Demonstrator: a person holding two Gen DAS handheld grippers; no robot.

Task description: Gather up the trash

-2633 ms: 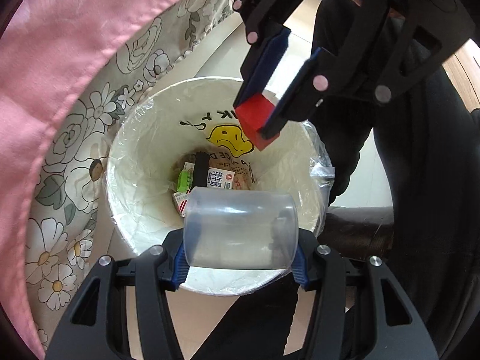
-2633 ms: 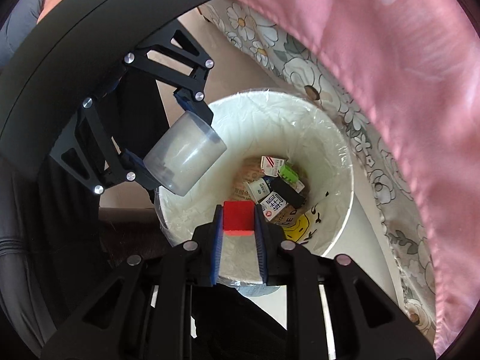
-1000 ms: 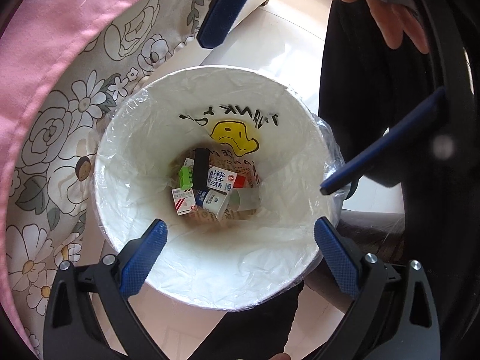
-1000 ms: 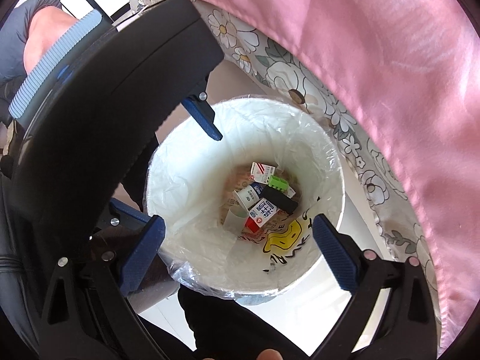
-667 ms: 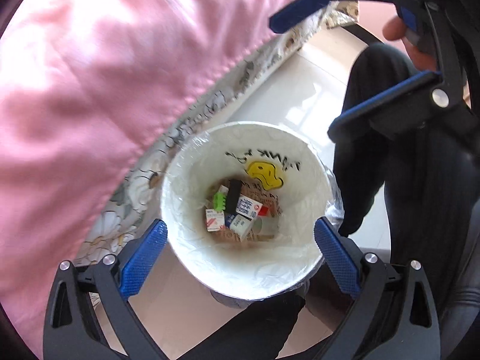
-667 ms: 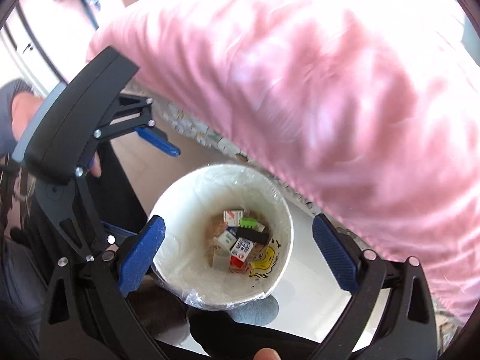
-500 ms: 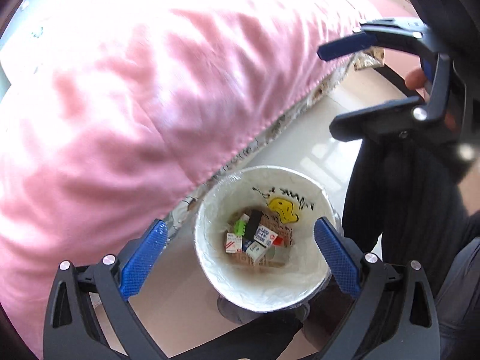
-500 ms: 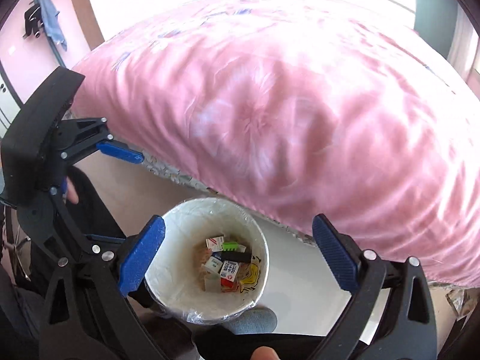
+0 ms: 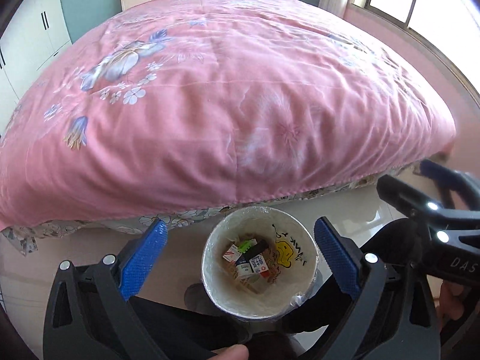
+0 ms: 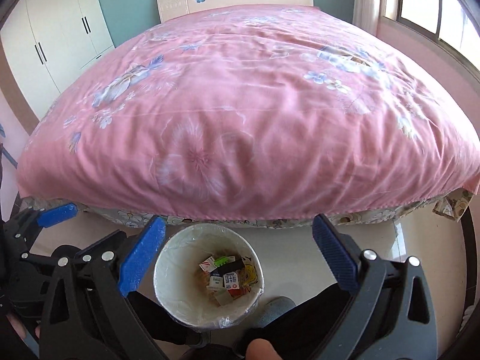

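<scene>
The white trash bin stands on the pale floor just beside the foot of the bed, lined with a thin clear bag that puckers over its rim. Printed inside its wall is a yellow smiley face with black lettering arcing around it; seen upside down and partly curved away, the letters read roughly as "THANK Y", the rest hidden. At the bottom lies the collected trash: a small white carton with blue characters and a red patch, a white-and-red striped packet, a green piece, a black bar, and a clear cup, hard to make out under the rest. The carton's print is too small to read.

The left gripper is spread wide with nothing between its blue pads, framing the bin from above. The right gripper is likewise fully apart and empty; in the left wrist view its black body carries white letters "DAS", cut off by the frame edge.

A pink floral quilt covers the bed, over a flowered skirt. Dark trousers and a fingertip show at the lower edge.
</scene>
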